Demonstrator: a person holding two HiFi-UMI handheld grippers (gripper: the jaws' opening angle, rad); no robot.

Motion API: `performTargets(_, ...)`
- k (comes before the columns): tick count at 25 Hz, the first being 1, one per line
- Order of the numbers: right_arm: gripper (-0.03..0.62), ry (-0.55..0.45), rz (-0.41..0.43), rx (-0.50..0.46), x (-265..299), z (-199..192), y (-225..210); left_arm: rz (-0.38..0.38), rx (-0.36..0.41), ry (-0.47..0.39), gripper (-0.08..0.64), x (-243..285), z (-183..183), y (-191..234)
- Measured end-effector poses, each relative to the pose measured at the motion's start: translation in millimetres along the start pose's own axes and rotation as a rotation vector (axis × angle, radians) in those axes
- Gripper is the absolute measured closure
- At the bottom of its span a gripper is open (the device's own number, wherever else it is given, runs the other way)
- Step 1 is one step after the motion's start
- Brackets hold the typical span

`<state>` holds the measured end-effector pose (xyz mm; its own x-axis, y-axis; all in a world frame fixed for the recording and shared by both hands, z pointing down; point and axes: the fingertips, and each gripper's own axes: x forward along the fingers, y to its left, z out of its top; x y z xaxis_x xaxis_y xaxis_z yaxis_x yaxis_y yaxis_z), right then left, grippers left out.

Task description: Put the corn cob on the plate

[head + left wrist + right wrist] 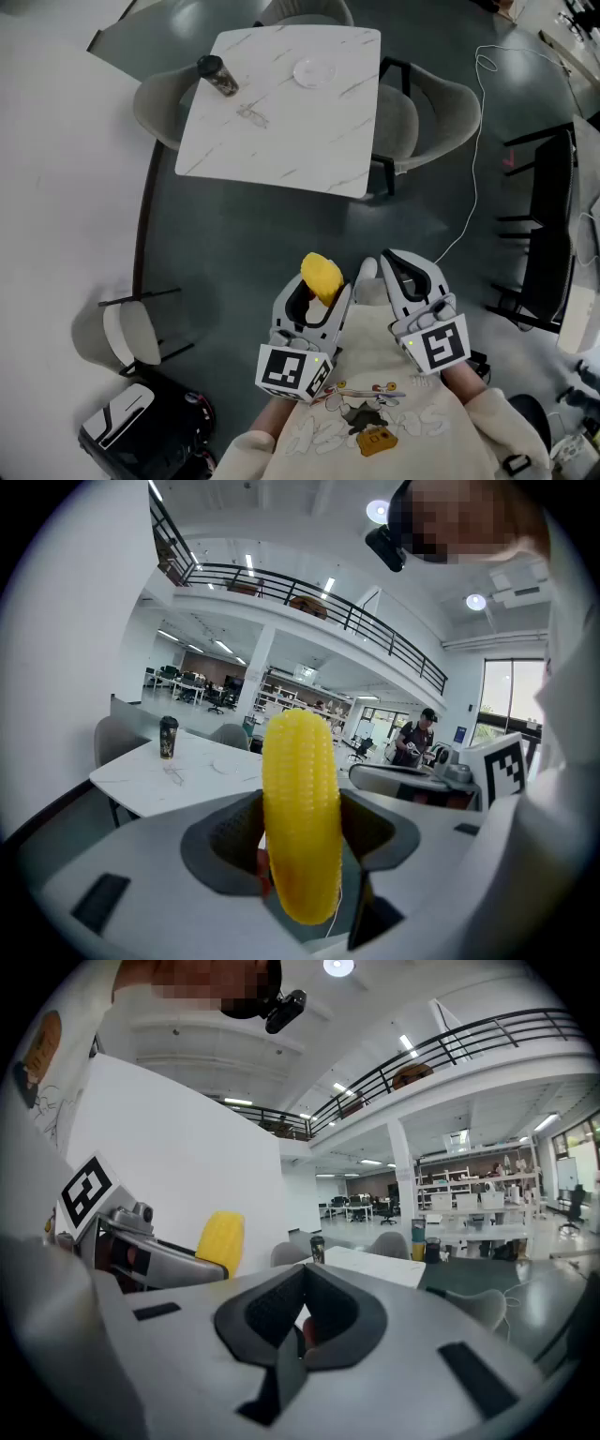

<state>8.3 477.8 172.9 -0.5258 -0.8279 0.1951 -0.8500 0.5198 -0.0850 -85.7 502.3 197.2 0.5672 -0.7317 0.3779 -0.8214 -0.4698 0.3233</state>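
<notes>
We are in the carrying step. The corn cob (322,275) is in our left hand-held gripper (317,298), pinched upright between the two dark pads, with its yellow top standing clear above them and its lower end hanging below. The right hand-held gripper (380,264) sits just beside it, its jaws pressed together on nothing. Both are held close in front of our body, over the dark floor.

The plate (314,71) lies well apart from us, on the far half of the white marble worktop (281,131), bare as far as we can tell. A dark cup (217,75) stands near the worktop's left corner (not in our way, we judge).

Nothing of the placing is done yet. Next, we think, comes the approach: we close the gap to the worktop, bring the left hand-held gripper over the plate, lower the cob until it rests there, and only then spread the jaws. Since the cob is round, it may roll once freed.
</notes>
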Motion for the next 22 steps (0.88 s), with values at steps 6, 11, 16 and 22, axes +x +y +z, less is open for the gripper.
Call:
performTargets(6, 0.588, -0.006, -0.002, 0.017, -9.7, 3.5, 11.3, -0.014, 0.001, -0.005, 0.313, -5.6, -5.1, -7.5)
performTargets(11, 0.588, -0.016, 0.052, 0.048, -16.8, 2.4, 12.1, -0.02, 0.013, -0.004, 0.313, -2.0, -2.4, -15.1)
performTargets(16, 0.588, -0.042, 0.035, 0.07, -27.0, 6.5, -0.7, -0.014, 0.022, -0.002, 0.313, 0.6, -0.3, -21.6)
performTargets(22, 0.586, -0.051, 0.013, 0.069, -35.6, -0.7, -20.6, 0.037, 0.015, -0.01, 0.313, 0.4, -3.2, -18.5)
